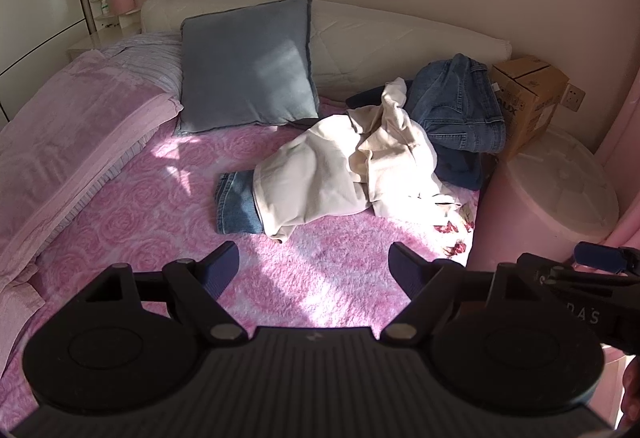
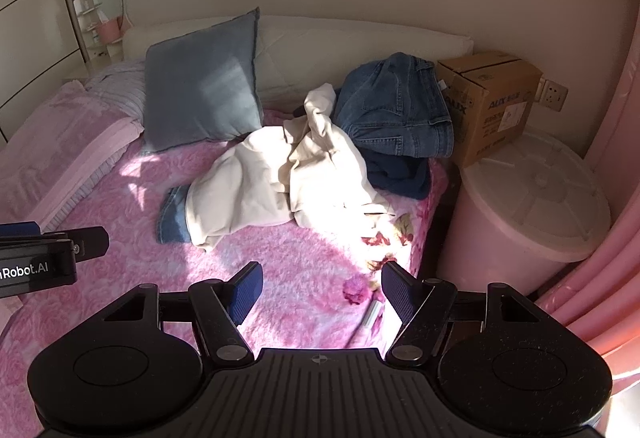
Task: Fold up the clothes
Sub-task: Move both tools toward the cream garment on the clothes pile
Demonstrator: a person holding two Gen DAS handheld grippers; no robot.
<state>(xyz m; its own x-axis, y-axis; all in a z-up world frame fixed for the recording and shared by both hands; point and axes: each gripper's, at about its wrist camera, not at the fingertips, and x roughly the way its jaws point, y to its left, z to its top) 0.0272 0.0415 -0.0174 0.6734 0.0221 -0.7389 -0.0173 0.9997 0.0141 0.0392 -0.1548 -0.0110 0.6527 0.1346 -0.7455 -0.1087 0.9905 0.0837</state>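
Cream trousers lie crumpled on the pink blanket, ahead of both grippers, with jeans behind them. The left gripper and right gripper are released, holding nothing.

Bare pink bedspread ahead of both grippers, clothes heap beyond, bin at right.
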